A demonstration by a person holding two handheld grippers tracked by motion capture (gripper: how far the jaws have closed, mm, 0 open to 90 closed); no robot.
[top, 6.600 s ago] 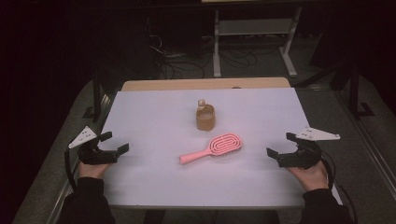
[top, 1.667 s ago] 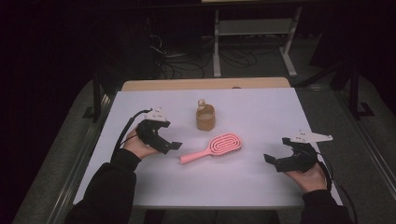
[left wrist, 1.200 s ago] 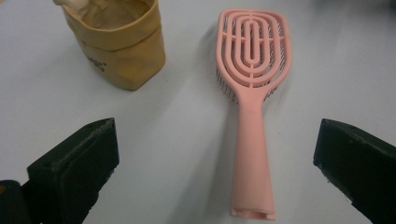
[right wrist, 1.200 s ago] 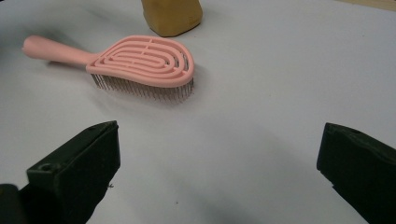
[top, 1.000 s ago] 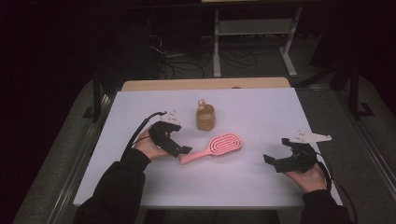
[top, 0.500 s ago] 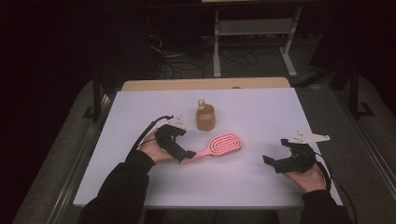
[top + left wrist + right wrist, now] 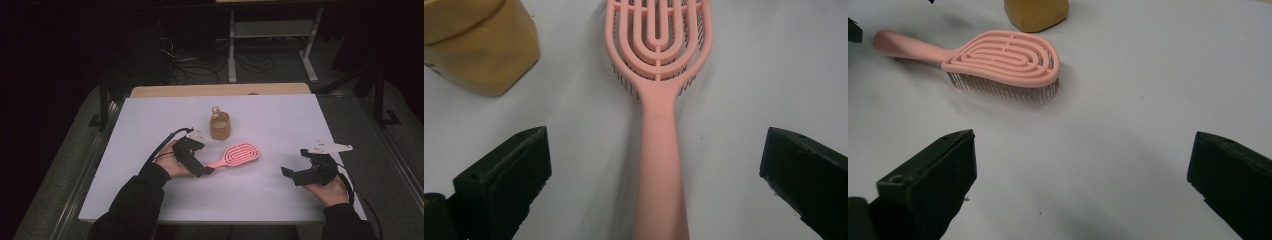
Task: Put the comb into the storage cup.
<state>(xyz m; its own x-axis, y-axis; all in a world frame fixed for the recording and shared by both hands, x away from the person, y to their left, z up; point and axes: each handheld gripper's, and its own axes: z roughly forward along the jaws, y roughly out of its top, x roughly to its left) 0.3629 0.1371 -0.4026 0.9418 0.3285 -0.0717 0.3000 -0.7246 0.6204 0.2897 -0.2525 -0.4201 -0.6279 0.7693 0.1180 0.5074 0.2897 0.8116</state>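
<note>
The hairbrush [image 7: 235, 156] is salmon pink all over, its head cut in nested looped slots, with dark bristles underneath. The cup [image 7: 220, 126] beyond the hairbrush is mustard yellow. Both pairs of tongs, left tongs [image 7: 200, 169] and right tongs [image 7: 292, 175], are matt black. The counter [image 7: 280, 120] is plain white.

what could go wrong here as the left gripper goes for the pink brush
1. The left gripper is open, its jaws standing wide on either side of the pink brush handle. Closing off-centre may pivot the brush on its bristles instead of gripping it.
2. The tan cup stands close beside the brush head, so a swinging brush could knock it.
</note>
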